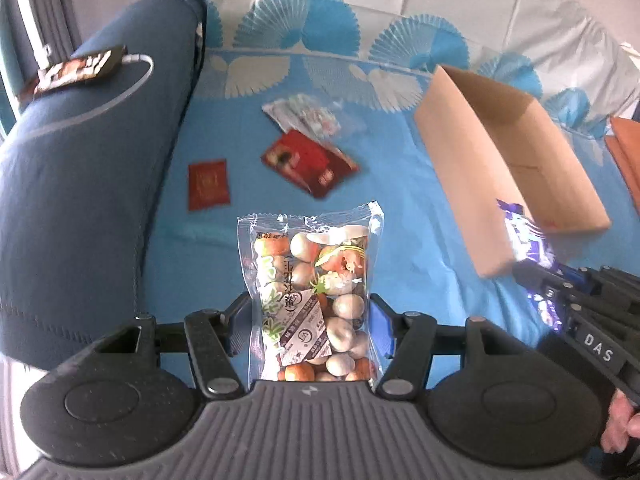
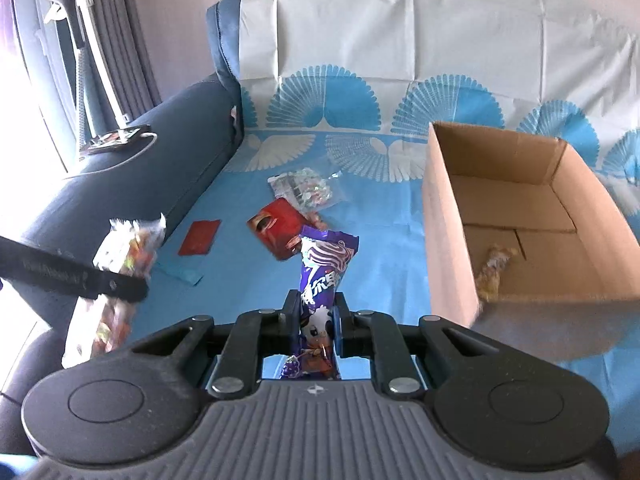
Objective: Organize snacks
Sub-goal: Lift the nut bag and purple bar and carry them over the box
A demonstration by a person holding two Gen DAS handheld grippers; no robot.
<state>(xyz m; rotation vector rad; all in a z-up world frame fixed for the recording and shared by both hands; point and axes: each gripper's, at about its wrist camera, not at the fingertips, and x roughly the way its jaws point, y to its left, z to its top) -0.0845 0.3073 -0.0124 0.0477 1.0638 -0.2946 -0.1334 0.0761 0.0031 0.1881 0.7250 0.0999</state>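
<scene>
The left gripper (image 1: 311,312) is clamped on a clear bag of round snacks (image 1: 310,280); both pads press its sides, and the bag stands up past the fingertips, its lower end cut off behind the gripper body. The right gripper (image 2: 318,312) is clenched tight on a purple wrapper (image 2: 322,276), which sticks up beyond the fingertips with its top crumpled; its bottom end hangs down behind the fingers, partly hidden.

Ahead of both sets of fingers, on the blue patterned cover (image 2: 380,240), lie a red packet (image 1: 308,164), a small dark red sachet (image 1: 209,185) to its left, and a clear bag of wrapped sweets (image 1: 308,114) just beyond, too blurred to read. A red packet edge sits directly behind the purple wrapper in the right view, so part of it is hidden.

To the right of the fingers stands an open cardboard box (image 2: 444,220). One yellowish snack pack (image 2: 494,268) lies inside near its front wall, smeared by blur. In the left view the box's interior floor is barely visible.

Left of the fingers is a dark blue armrest (image 1: 80,152) with a phone (image 1: 76,68) and white cable on it. In the right view the left gripper's bag is a blurred streak at the left edge
</scene>
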